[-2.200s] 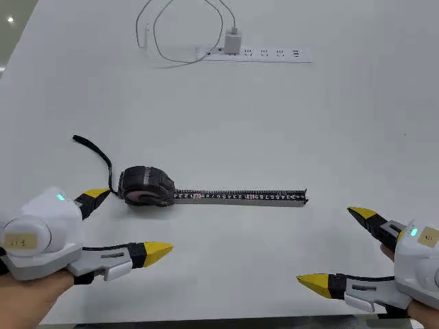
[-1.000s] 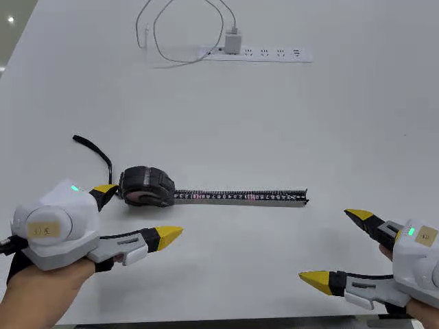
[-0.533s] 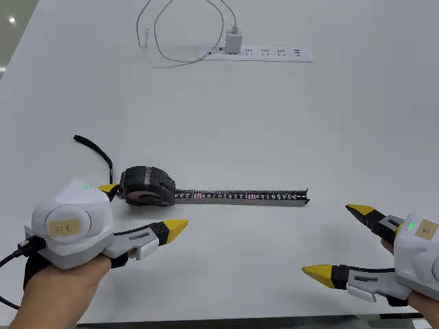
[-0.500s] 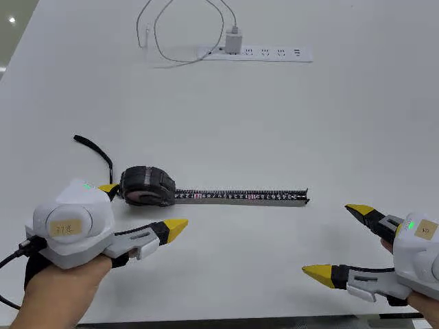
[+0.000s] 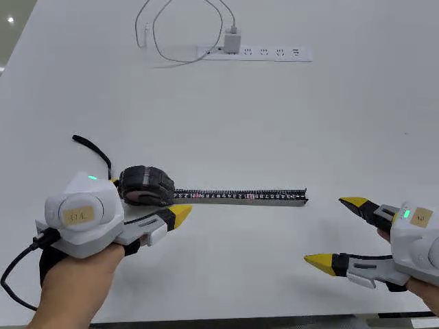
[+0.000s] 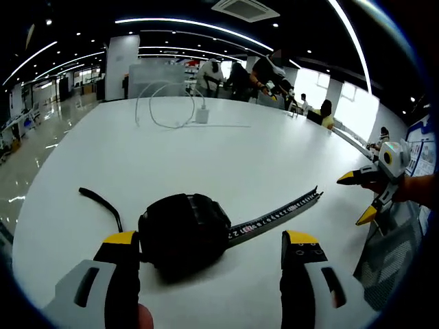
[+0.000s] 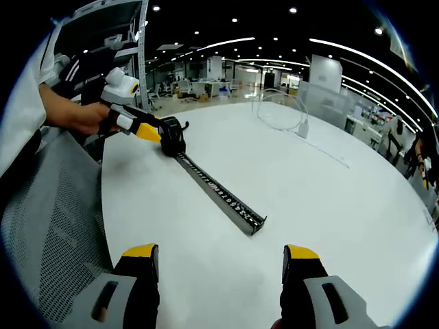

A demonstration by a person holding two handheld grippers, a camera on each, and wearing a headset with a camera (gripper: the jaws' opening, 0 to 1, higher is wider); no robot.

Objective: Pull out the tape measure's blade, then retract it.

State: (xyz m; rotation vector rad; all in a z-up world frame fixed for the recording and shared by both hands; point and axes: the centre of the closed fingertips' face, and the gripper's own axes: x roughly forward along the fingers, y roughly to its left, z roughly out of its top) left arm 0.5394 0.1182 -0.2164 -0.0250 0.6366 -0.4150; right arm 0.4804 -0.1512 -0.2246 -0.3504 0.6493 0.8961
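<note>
Tape measure (image 5: 145, 186): I see its black case lying on the white table (image 5: 309, 123), toward 9 o'clock in my head view.
Blade (image 5: 240, 197): it is pulled out and lies flat on the table, running from the case toward 3 o'clock. Its hooked end sits free, well apart from both grippers.
Strap (image 5: 96, 151): a black loop trails from the case toward 10 o'clock.
Left gripper (image 5: 147, 197): I have it at 8 o'clock with the jaws spread wide. In the left gripper view the case sits between the two yellow tips, close to the left one. I cannot tell whether that tip touches it, and nothing is clamped.
Right gripper (image 5: 335, 231): it is at 4 o'clock, jaws apart and holding nothing. It points along the table toward the blade's end, near it but not touching.
Power strip (image 5: 260, 53): it lies at 12 o'clock on the far side, with a white charger (image 5: 232, 42) plugged in.
Cable (image 5: 161, 34): it loops off toward 11 o'clock.
</note>
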